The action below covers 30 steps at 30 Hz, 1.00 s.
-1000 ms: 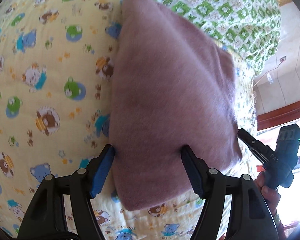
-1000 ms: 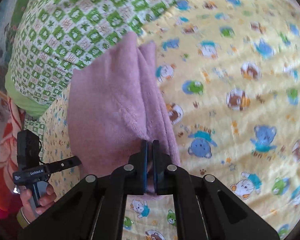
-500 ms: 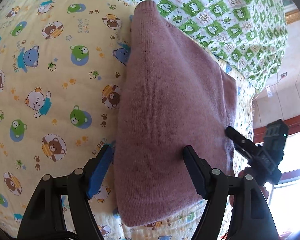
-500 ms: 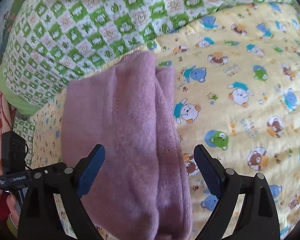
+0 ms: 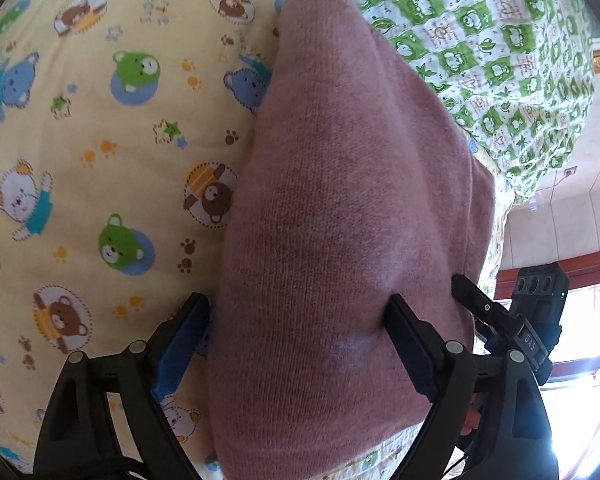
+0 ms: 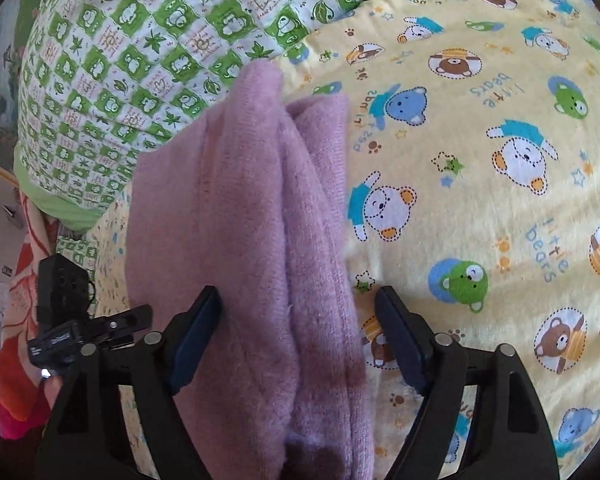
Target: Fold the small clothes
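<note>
A folded pink knit garment [image 5: 340,216] lies on a yellow bear-print sheet [image 5: 100,140]. My left gripper [image 5: 300,320] is open, its fingers straddling the near end of the garment and not clamping it. In the right wrist view the garment [image 6: 252,220] shows stacked layers with a lengthwise fold line. My right gripper [image 6: 298,312] is open, one finger on each side of the garment's near end. Each gripper shows in the other's view: the right gripper [image 5: 508,328] at the left view's right edge, the left gripper [image 6: 80,324] at the right view's left edge.
A green-and-white checked quilt [image 5: 480,40] lies just beyond the garment's far end; it also shows in the right wrist view [image 6: 140,60]. The bed's edge, a tiled floor [image 5: 560,208] and a red-orange cloth [image 6: 16,360] lie to the side.
My right gripper was shut on the garment's edge a second ago; it has opened wide and let go. Both grippers have moved closer over the garment, which stays flat.
</note>
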Available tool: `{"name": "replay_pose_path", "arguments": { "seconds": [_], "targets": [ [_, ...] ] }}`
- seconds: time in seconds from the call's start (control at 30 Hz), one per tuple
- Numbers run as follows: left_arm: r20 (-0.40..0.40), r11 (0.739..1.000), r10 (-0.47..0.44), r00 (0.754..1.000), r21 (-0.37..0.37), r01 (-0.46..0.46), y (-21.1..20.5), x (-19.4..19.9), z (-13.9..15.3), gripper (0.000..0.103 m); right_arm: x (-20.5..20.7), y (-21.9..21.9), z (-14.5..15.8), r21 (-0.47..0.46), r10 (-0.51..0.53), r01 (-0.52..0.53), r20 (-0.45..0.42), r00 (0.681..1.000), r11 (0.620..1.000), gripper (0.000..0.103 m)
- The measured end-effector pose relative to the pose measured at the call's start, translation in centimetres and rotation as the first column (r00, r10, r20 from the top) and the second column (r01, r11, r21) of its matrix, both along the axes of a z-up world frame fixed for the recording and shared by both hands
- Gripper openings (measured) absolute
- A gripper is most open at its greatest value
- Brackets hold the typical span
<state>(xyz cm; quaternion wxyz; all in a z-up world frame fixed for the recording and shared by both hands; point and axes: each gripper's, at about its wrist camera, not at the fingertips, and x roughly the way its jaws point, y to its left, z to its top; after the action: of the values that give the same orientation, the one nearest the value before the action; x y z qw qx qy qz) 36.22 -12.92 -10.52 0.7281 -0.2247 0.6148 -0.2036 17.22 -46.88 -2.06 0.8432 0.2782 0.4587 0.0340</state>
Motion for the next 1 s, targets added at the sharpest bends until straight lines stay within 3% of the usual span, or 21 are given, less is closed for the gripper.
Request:
{"name": "replay_pose_path", "arguments": {
  "seconds": [0.2, 0.27, 0.43, 0.53, 0.73, 1.0],
  "targets": [
    [0.009, 1.0, -0.002, 1.0, -0.027, 0.003, -0.7, -0.1, -0.5, 0.086, 0.1, 0.3, -0.6, 0.024, 0.009, -0.009, 0.003, 1.0, 1.0, 0.07],
    [0.029, 1.0, -0.012, 1.0, -0.007, 0.012, -1.3, -0.1, -0.3, 0.081, 0.4, 0.5, -0.9, 0.05, 0.015, -0.015, 0.0, 1.0, 0.999, 0.062],
    [0.07, 0.999, -0.031, 0.997, -0.022, 0.033, -2.0, -0.3, 0.7, 0.049, 0.3, 0.8, -1.5, 0.122, 0.012, -0.012, 0.001, 1.0, 0.992, 0.046],
    [0.128, 0.998, -0.058, 0.99, 0.0, 0.058, -2.5, -0.8, 2.2, 0.042, -0.2, 1.1, -0.8, 0.125, 0.002, -0.004, 0.018, 1.0, 0.992, 0.04],
    [0.2, 0.998, -0.038, 0.979, -0.032, 0.046, -1.4, -2.1, 5.3, 0.039, -1.2, 2.8, 1.8, 0.129, -0.003, -0.01, 0.095, 0.995, 0.992, 0.036],
    [0.301, 0.999, 0.005, 0.954, 0.042, -0.018, 4.5, -5.2, 9.4, 0.039, -0.3, 9.7, 4.5, 0.105, 0.11, -0.129, 0.173, 0.979, 0.986, 0.035]
  ]
}}
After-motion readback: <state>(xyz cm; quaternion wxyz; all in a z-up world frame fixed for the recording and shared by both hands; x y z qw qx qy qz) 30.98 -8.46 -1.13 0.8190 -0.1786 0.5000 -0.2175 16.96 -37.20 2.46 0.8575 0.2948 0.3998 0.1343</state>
